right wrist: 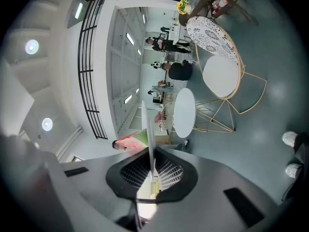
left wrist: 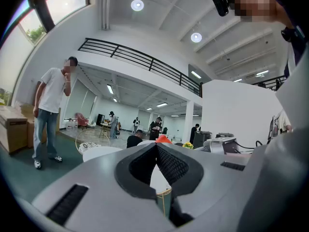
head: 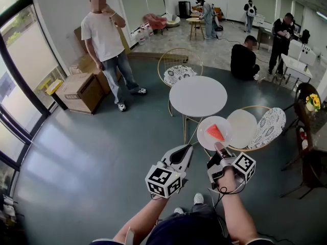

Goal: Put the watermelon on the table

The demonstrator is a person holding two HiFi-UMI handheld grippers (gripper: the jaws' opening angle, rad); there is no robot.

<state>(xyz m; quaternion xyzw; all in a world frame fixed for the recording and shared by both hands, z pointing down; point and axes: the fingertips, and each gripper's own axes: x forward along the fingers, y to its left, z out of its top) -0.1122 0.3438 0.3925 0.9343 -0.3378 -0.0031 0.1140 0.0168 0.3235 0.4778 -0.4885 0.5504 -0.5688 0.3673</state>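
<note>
Carry step: right gripper [head: 218, 148] clamped on the rim of a plate [head: 206, 137] bearing the watermelon slice [head: 215, 132], held near the round worktop [head: 197, 96]; left gripper [head: 187, 148] closed, empty; next, likely reach over the worktop and lower the plate level.

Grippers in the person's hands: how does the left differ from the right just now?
The right gripper is clamped on the rim of a white plate carrying a watermelon slice; the left gripper holds nothing. The right gripper is rolled sideways; the left gripper sits upright. Both are shut.
</note>
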